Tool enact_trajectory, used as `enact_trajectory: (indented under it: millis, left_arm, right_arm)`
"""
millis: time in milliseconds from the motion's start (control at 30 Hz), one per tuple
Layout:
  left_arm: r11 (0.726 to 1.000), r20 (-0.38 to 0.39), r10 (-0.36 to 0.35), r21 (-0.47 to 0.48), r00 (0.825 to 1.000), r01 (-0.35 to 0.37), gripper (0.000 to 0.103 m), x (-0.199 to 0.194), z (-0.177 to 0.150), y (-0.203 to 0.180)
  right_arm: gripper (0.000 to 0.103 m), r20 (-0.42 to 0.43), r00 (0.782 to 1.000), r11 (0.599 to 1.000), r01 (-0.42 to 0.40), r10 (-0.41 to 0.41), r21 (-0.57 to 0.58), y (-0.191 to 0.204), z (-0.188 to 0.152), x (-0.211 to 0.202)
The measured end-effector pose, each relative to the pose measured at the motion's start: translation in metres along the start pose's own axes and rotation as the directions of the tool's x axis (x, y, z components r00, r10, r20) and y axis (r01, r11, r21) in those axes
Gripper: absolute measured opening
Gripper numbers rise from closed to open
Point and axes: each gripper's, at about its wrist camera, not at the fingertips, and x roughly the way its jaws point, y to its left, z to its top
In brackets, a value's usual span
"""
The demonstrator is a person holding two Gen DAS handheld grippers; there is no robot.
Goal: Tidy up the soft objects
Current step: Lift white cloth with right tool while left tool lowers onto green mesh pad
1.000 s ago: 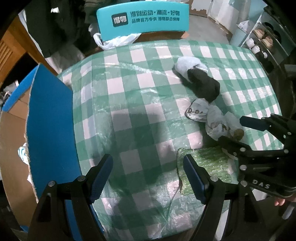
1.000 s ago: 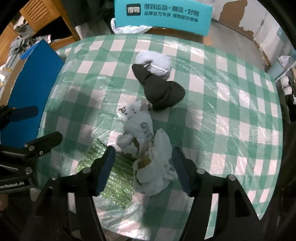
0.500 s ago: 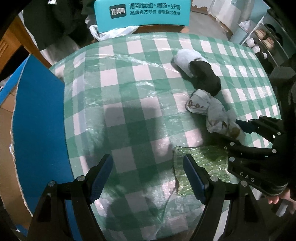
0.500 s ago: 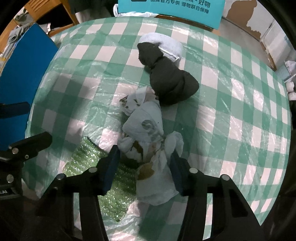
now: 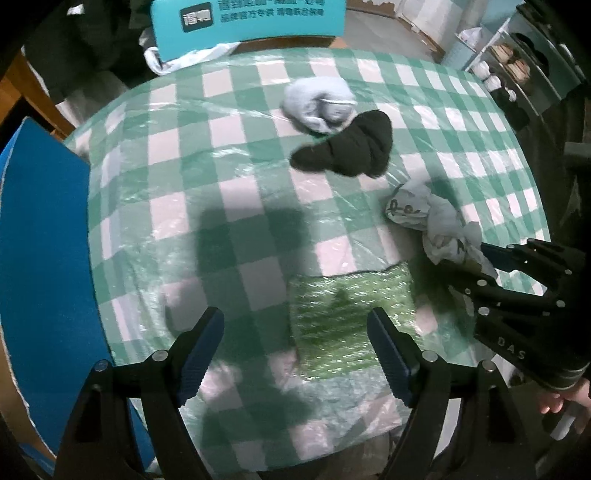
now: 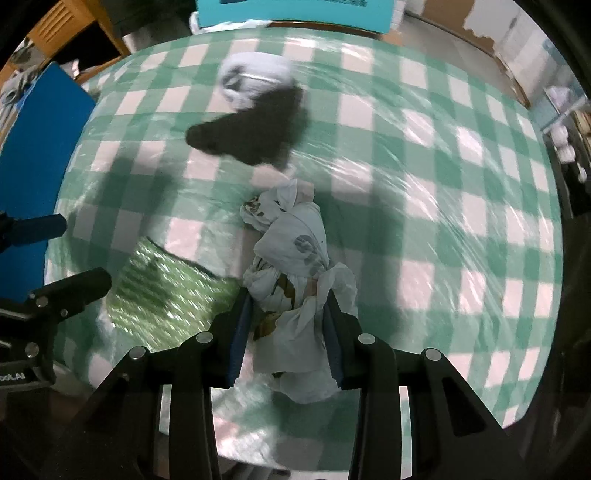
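A crumpled white printed cloth (image 6: pixel 295 251) lies near the front of the checked table (image 6: pixel 443 221). My right gripper (image 6: pixel 286 332) points straight down over the cloth's near end; its jaws are closing and both pads press on the fabric. A black cloth (image 6: pixel 255 136) and a pale blue-grey bundle (image 6: pixel 255 81) lie touching further back. A green bubble-textured sheet (image 5: pixel 351 317) lies flat beside the white cloth (image 5: pixel 436 221). My left gripper (image 5: pixel 295 354) hangs open over that sheet's left edge with nothing between its fingers. The right gripper (image 5: pixel 476 264) shows at the right of the left wrist view.
A blue board on a cardboard box (image 5: pixel 40 258) stands along the table's left side. A teal chair back (image 5: pixel 251 22) with a white plastic bag (image 5: pixel 192 59) is behind the table. Shelves with shoes (image 5: pixel 517 66) stand at the far right. A clear plastic film covers the tablecloth.
The right jaws have narrowed from wide apart to pressing on the white cloth's near end, and the gripper sank a little. The left gripper shifted towards the green sheet, staying open.
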Motion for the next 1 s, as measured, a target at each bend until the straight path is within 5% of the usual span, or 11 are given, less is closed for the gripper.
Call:
enact_trajectory:
  millis: [1000]
  left_arm:
    - [0.999, -0.091, -0.001, 0.043, 0.996, 0.005, 0.083, 0.052, -0.003, -0.046]
  right_arm:
    - [0.040, 0.002, 1.000, 0.995, -0.010, 0.010, 0.095, -0.033, -0.023, 0.005]
